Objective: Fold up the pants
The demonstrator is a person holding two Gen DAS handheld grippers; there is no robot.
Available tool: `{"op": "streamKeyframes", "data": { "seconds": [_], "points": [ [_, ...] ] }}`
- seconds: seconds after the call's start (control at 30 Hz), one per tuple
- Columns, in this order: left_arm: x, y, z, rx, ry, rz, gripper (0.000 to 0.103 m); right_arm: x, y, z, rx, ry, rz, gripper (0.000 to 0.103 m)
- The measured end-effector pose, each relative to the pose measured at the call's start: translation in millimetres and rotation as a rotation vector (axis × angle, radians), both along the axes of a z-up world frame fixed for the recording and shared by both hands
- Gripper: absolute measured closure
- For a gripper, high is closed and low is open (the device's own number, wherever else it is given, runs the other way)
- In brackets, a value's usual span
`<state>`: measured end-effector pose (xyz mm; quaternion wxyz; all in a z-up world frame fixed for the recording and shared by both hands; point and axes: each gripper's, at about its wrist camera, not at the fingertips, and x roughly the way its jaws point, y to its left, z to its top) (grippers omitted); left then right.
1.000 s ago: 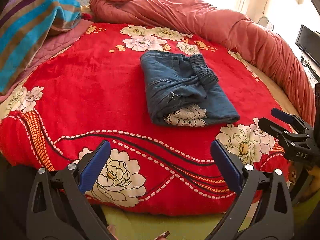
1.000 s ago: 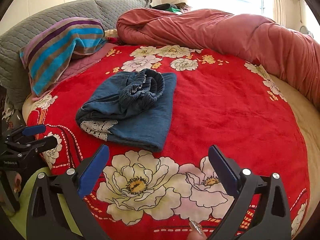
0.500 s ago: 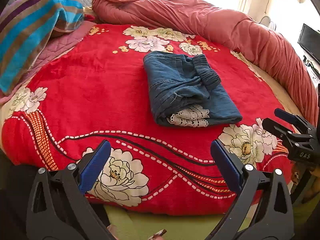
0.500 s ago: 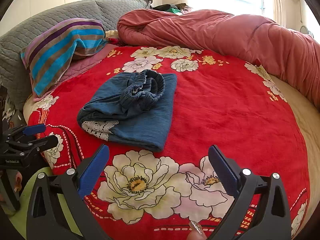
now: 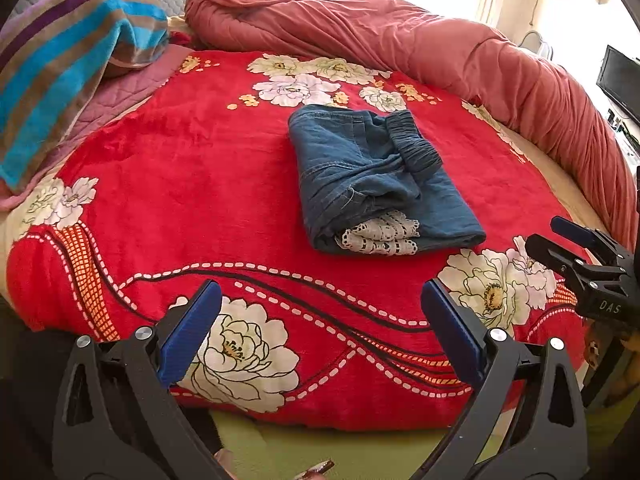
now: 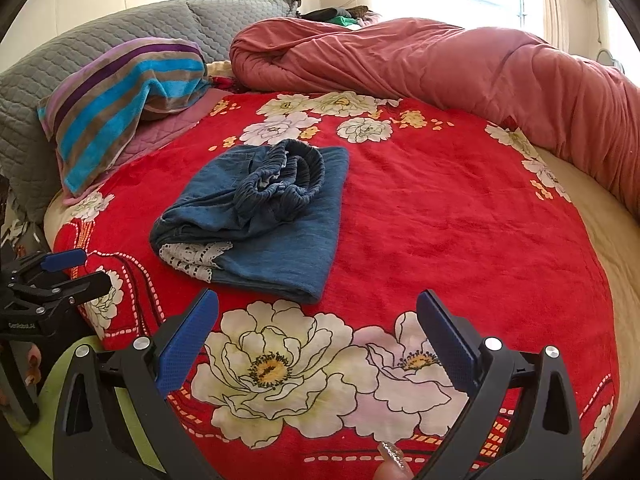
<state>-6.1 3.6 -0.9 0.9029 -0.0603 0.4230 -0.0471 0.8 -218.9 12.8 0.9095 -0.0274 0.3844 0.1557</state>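
Observation:
Blue denim pants (image 5: 372,184) (image 6: 272,216) lie folded in a compact bundle on the red floral blanket (image 5: 192,200) (image 6: 440,220), white lace hems poking out at the near end and the elastic waistband bunched on top. My left gripper (image 5: 320,332) is open, held over the bed's near edge, well short of the pants and holding nothing. My right gripper (image 6: 316,336) is open too, over the blanket's big flowers, just short of the bundle. Each gripper shows at the side of the other's view: the right gripper (image 5: 576,248) and the left gripper (image 6: 60,272).
A rolled pink-red duvet (image 5: 400,48) (image 6: 440,64) runs along the far and right side of the bed. A striped blue, brown and purple towel (image 5: 60,60) (image 6: 116,96) lies over a pillow at the left. Grey quilted pillows (image 6: 120,28) stand behind. A fingertip (image 6: 394,460) shows at the bottom edge.
Both grippers have drawn slightly back from the bed, staying open. The folded pants have not moved.

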Motion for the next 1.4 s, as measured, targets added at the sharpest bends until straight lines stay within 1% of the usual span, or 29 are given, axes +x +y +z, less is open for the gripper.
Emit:
{"op": "streamKeyframes", "data": {
  "seconds": [1.4],
  "points": [
    [-2.0, 0.3, 3.3, 0.017, -0.008, 0.012, 0.010, 2.5, -6.4, 3.1, -0.004, -0.006, -0.016, 0.005]
  ]
}}
